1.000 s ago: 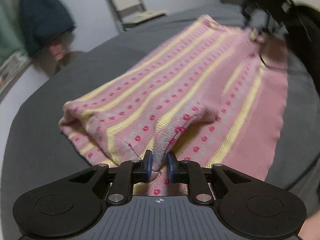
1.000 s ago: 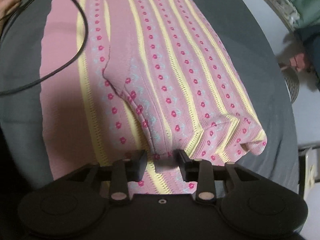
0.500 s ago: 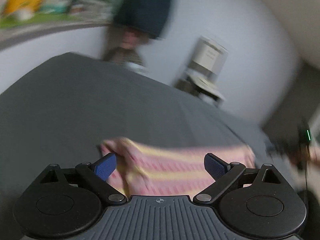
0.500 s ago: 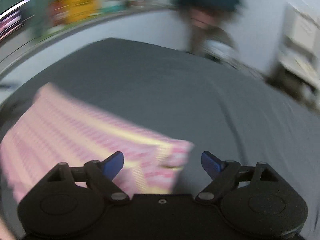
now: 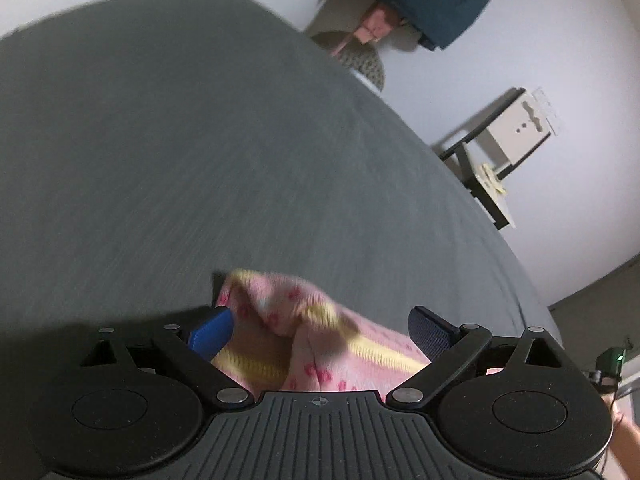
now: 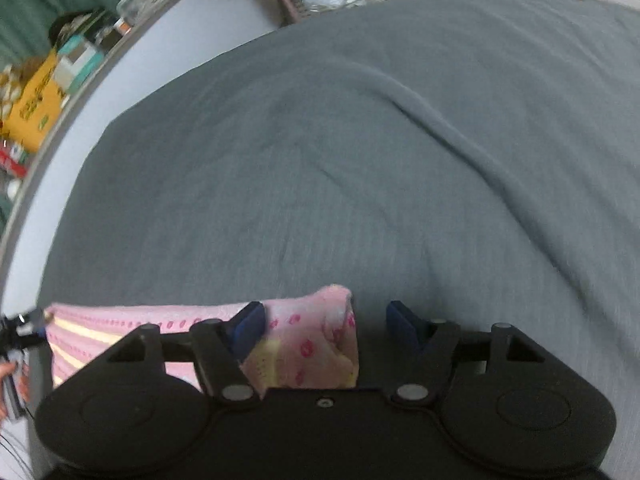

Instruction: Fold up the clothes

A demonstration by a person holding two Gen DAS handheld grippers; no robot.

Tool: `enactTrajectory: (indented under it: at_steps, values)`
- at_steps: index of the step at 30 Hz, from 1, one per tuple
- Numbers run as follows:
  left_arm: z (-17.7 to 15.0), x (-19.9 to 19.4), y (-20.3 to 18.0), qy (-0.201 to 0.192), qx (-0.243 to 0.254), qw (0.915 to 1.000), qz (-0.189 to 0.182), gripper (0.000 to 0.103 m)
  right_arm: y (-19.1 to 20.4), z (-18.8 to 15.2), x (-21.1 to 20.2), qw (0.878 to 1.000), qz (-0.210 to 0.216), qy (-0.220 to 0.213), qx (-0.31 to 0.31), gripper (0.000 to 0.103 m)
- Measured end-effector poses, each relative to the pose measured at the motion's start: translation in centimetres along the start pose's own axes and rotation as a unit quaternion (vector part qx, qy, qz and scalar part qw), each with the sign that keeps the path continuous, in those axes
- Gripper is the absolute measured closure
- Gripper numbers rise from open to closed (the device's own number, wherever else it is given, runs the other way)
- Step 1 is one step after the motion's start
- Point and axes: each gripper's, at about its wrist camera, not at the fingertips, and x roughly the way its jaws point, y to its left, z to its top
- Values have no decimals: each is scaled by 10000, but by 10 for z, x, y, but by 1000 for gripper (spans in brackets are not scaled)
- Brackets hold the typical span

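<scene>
A pink knitted garment (image 5: 304,336) with yellow stripes and red dots lies on a grey bed sheet (image 5: 200,160). In the left wrist view its rumpled corner sits between the spread fingers of my left gripper (image 5: 320,330), which is open. In the right wrist view the garment (image 6: 304,340) has another corner lying between the spread fingers of my right gripper (image 6: 326,322), also open. The garment runs off to the left there. Most of it is hidden under the gripper bodies.
The grey sheet (image 6: 360,140) spreads out ahead with a long crease. A woven basket (image 5: 360,60), a dark hanging garment (image 5: 432,0) and a small stand (image 5: 500,148) lie past the bed. A cluttered shelf (image 6: 48,80) runs along the left.
Both grippers have let go of the garment and opened wide. Both have swung round from looking down over the garment to looking out across the sheet at the garment's corners.
</scene>
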Motion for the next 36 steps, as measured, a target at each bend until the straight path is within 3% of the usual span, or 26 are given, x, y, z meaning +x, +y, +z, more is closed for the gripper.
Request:
enactTrajectory:
  at_steps: [4, 9, 14, 16, 18, 19, 22, 25, 28, 36]
  values:
    - [15, -12, -2, -112, 112, 9998, -96, 7, -1, 3, -4, 9997, 2, 217, -114, 35]
    - [22, 10, 4, 582, 234, 9979, 182, 7, -2, 0, -7, 9994, -8, 276, -220, 35]
    - [14, 23, -5, 157, 326, 9987, 356, 8, -2, 4, -8, 9995, -46, 137, -263, 34]
    - [14, 29, -14, 181, 573, 9966, 563, 9, -2, 3, -10, 9995, -13, 99, -313, 40]
    - [16, 33, -23, 250, 802, 9938, 723, 25, -2, 2, -13, 9992, 82, 100, -367, 46]
    - [18, 33, -25, 303, 864, 9930, 752, 54, -2, 2, -13, 9991, 171, 162, -361, 54]
    - [14, 27, -25, 363, 792, 9937, 706, 62, -2, 1, -13, 9988, 215, 241, -362, 57]
    - [5, 22, -28, 249, 938, 9929, 685, 77, -1, 0, -12, 9987, 156, 199, -434, 75]
    - [2, 18, -34, 26, 1117, 9913, 689, 81, 5, 1, -11, 9986, 93, 51, -527, 83]
    - [35, -7, -62, -704, 1604, 9815, 773, 82, 29, 30, -40, 9945, -8, -714, -770, 85]
